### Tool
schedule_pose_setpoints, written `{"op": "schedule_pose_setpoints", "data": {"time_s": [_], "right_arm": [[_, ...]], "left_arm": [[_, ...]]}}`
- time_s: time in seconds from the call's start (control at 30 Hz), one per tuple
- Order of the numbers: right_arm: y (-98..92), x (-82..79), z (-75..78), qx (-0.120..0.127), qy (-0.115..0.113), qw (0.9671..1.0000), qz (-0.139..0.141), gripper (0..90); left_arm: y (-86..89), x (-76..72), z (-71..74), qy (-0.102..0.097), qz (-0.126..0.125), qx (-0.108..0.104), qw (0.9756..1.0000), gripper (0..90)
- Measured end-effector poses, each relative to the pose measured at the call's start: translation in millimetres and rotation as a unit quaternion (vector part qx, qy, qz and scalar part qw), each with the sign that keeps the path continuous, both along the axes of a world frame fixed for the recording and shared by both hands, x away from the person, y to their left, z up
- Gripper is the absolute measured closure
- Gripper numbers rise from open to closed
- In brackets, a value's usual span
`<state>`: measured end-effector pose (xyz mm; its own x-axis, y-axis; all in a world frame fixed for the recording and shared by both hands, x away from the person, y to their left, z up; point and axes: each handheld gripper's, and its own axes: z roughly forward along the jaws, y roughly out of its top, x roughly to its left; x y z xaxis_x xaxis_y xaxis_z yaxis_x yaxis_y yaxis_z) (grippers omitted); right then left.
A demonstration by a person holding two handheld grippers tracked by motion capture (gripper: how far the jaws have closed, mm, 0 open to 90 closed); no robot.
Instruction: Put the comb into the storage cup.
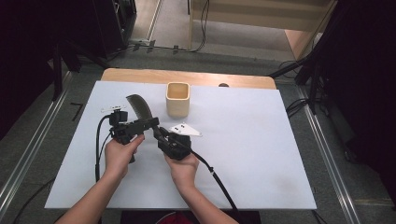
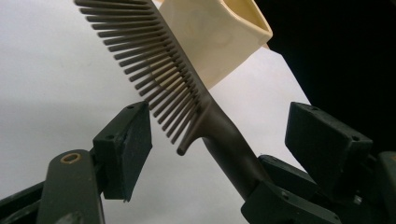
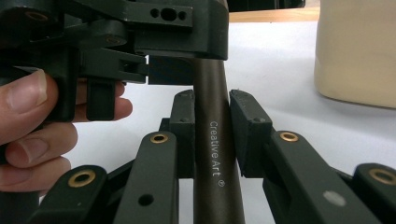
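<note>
While the right gripper (image 3: 211, 133) clamps its smooth handle, the long-toothed comb (image 2: 187, 100) slants

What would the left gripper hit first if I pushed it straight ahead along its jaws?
Probably the comb, which crosses between the left gripper's open jaws; its handle is clamped in the right gripper. Beyond it stands the cream square cup, though depth is unclear.

Dark brown comb (image 2: 187, 100) — handle printed "Creative Art", tilted above the table, teeth spread toward the left.
</note>
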<state>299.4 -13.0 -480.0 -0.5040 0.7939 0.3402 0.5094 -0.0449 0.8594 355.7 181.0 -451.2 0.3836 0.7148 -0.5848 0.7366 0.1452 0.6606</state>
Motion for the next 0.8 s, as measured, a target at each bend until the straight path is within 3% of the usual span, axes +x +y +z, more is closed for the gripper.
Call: {"op": "schedule_pose_setpoints", "data": {"time_s": [0.23, 0.8], "right_arm": [[1.2, -0.6, -0.1, 0.004, -0.002, 1.0, -0.002, 70.2], [3.5, -3.3, -0.6, 0.008, -0.012, 0.9999, -0.004, 70.2]], "left_arm": [[-3.5, 1.6, 1.2, -0.001, 0.003, 0.001, 1.0, 35.2], [1.3, 3.9, 0.9, 0.026, -0.001, -0.01, 0.9996, 53.9]]}}
